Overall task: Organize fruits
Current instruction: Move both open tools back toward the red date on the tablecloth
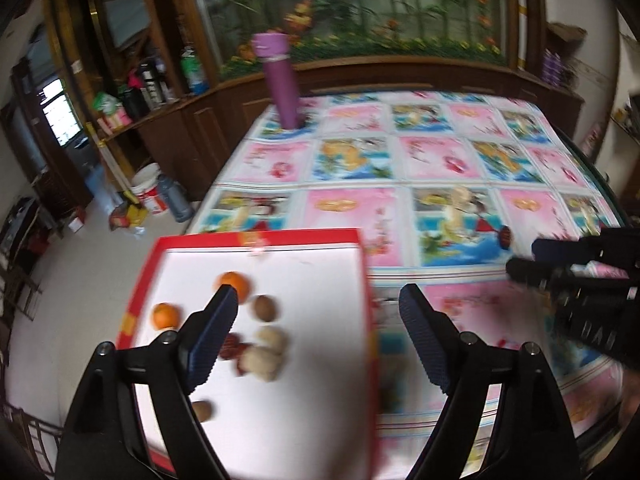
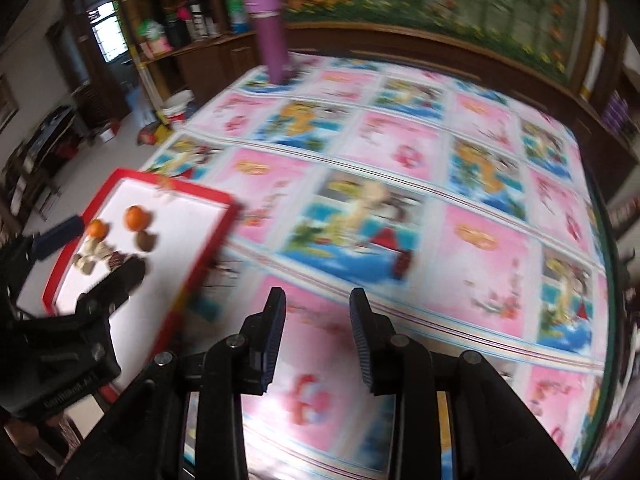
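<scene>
A red tray (image 1: pixel 256 236) with a white floor lies at the table's near left corner. It holds two oranges (image 1: pixel 234 282), brown round fruits (image 1: pixel 264 308), pale lumpy fruits (image 1: pixel 272 340) and dark red ones (image 1: pixel 232 346). My left gripper (image 1: pixel 319 294) hovers open over the tray's right edge with nothing between its fingers. The right gripper (image 2: pixel 318 296) stands open above the bare tablecloth, also empty, to the right of the tray (image 2: pixel 208 196). A small dark red fruit (image 2: pixel 402 266) lies alone on the cloth ahead of it. The views are blurred.
A tall purple bottle (image 1: pixel 280 80) stands at the table's far left corner. The tablecloth (image 2: pixel 480 240) is patterned in pink and blue panels. Wooden cabinets and a flower mural line the back wall. Buckets (image 1: pixel 150 192) and clutter sit on the floor to the left.
</scene>
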